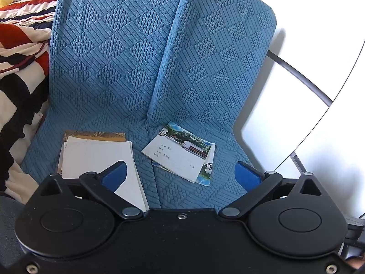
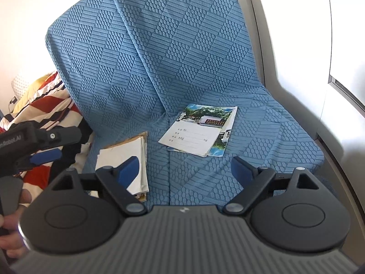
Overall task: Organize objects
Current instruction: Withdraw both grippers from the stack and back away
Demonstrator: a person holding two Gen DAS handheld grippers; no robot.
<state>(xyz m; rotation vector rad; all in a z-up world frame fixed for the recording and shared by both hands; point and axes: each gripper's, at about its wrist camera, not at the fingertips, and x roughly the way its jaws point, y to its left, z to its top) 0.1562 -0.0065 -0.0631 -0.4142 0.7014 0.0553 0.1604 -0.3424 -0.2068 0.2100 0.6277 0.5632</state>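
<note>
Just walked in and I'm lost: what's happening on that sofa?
A person holds two grippers over a blue textured sofa cover. The left gripper and right gripper are both open and empty. A stack of white and tan papers and photo-cover booklets lie untouched on the seat.

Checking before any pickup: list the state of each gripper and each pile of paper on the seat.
left gripper: open, holding nothing.
right gripper: open, holding nothing.
white paper stack: lying flat on the blue seat cover, sheets slightly fanned, ungripped.
photo booklets: lying flat, askew, one on another, ungripped.
striped blanket: crumpled beside the seat.
</note>
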